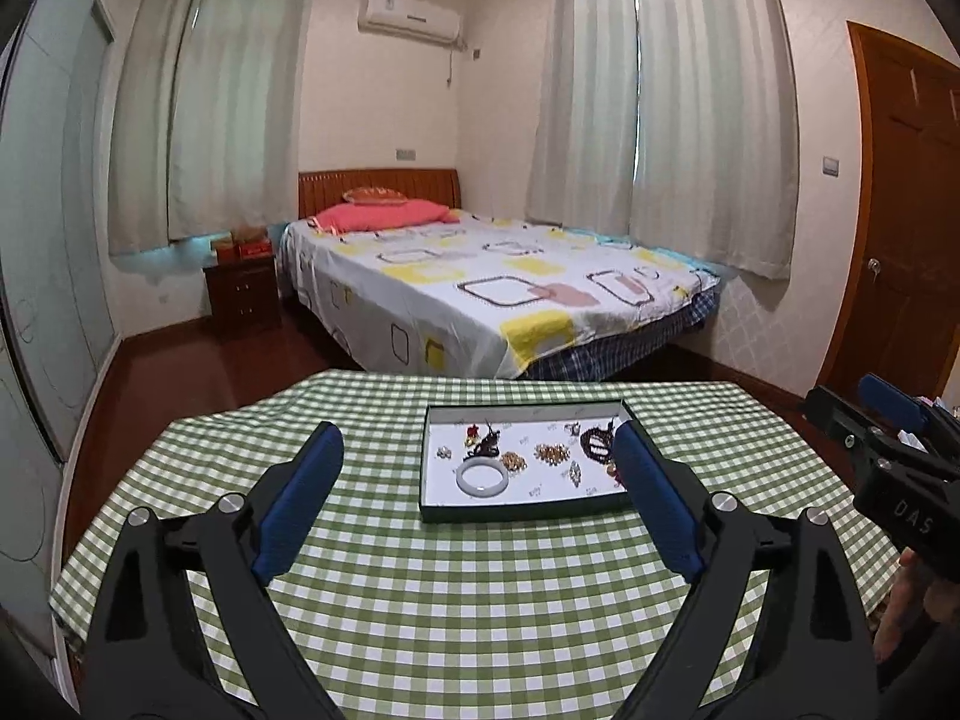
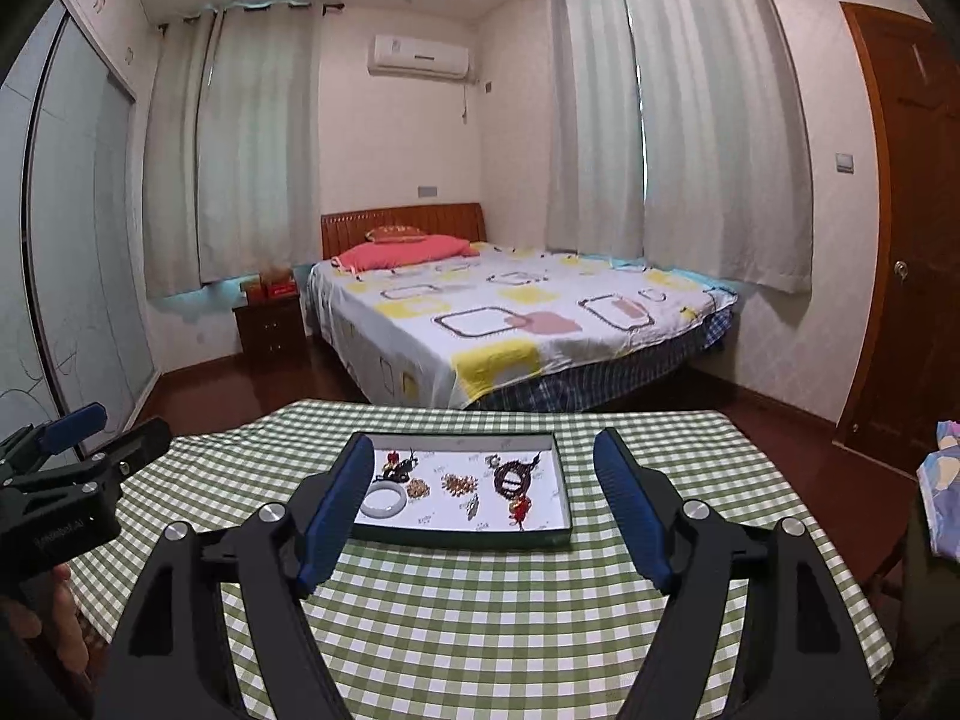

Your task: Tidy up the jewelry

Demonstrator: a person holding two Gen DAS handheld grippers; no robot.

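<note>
Where the left wrist camera looks over the green checked tablecloth, the left gripper hovers with fingers spread wide and empty, and the dark-rimmed tray lies just ahead with a pale bangle and small jewelry inside. The right gripper shows at the right edge; its fingers cannot be judged here.

In the right wrist view, the right gripper is likewise released over the cloth, the tray between its fingertips, a dark bead bracelet near the middle.
</note>
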